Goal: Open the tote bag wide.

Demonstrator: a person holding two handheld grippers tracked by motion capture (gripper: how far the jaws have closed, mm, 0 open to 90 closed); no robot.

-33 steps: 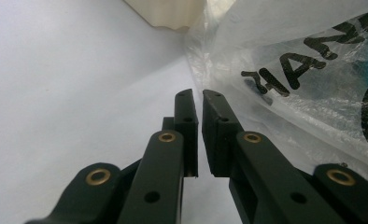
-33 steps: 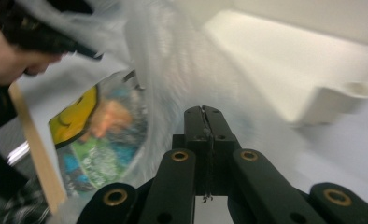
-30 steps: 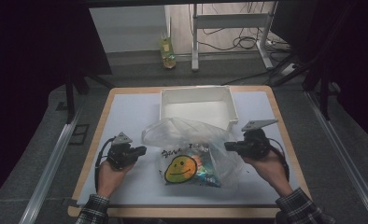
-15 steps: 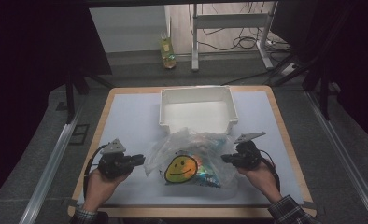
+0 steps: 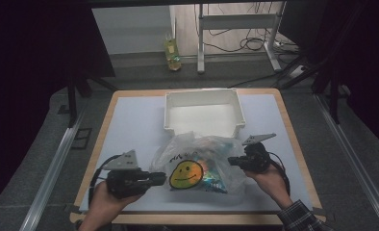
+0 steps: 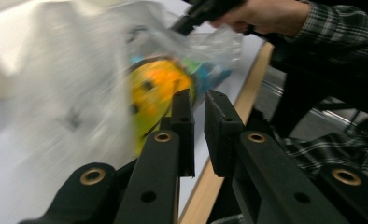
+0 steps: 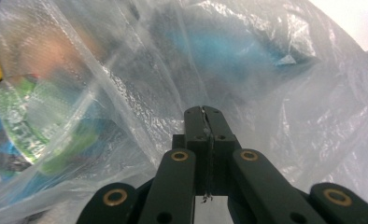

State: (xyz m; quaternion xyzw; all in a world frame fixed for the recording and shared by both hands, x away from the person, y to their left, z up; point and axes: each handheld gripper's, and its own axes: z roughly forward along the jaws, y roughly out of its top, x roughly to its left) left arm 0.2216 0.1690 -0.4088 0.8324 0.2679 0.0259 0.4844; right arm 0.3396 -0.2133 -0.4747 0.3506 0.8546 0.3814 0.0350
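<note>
My right tool (image 5: 235,161) pinches a fold at the right edge of the plastic bag (image 5: 197,166), which lies on the desk (image 5: 130,125) just near of the white bin (image 5: 203,111). My left tool (image 5: 155,177), jaws slightly spread and empty, sits at the bag's left edge, the smiley print just to its right.

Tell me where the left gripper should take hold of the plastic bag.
Probably the loose film at the plastic bag's left edge, approached from the left along the table. The right gripper already pinches the opposite side, and the left gripper's slightly parted jaws point that way. Avoid the bulky contents.
</note>
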